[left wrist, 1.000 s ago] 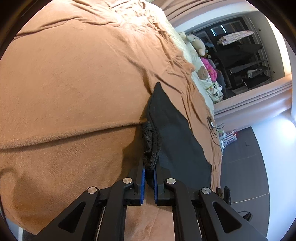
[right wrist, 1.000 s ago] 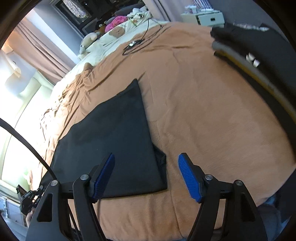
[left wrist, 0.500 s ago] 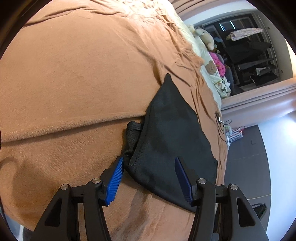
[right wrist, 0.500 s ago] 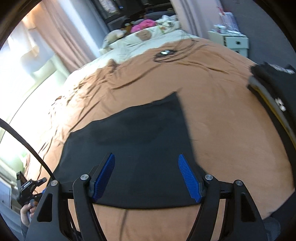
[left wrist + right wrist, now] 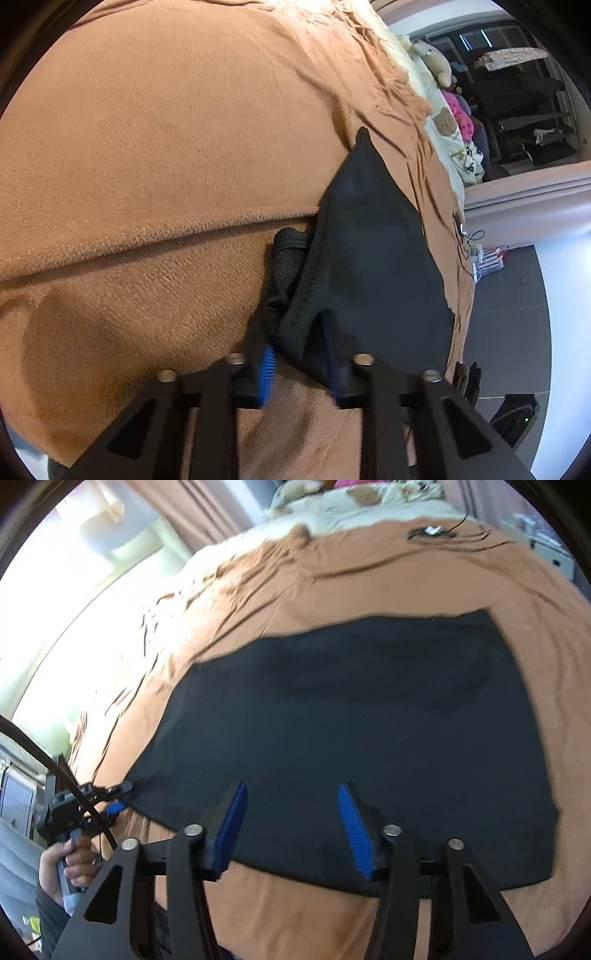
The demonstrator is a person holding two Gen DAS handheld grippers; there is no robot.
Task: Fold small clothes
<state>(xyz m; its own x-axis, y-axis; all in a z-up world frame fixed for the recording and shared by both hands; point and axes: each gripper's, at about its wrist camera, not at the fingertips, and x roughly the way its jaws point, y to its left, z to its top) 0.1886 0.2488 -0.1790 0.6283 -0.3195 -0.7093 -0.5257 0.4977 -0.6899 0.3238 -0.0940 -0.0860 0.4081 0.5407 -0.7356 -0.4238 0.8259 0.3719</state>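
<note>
- Black garment [image 5: 351, 720] spread flat on bed's brown blanket [image 5: 166, 147].
- Left gripper [image 5: 301, 363]: jaws closing around bunched garment corner.
- Right gripper [image 5: 291, 825]: jaws closing, apart, above garment's near edge.

The black cloth garment [image 5: 351, 716] is matt, with a fine pebbled weave. The orange-brown fleece blanket [image 5: 166, 155] on the bed looks soft and nubbly. The black matt plastic fingers [image 5: 402, 867] carry ribbed blue pads [image 5: 352, 830] and shiny metal screws [image 5: 392, 829].
</note>
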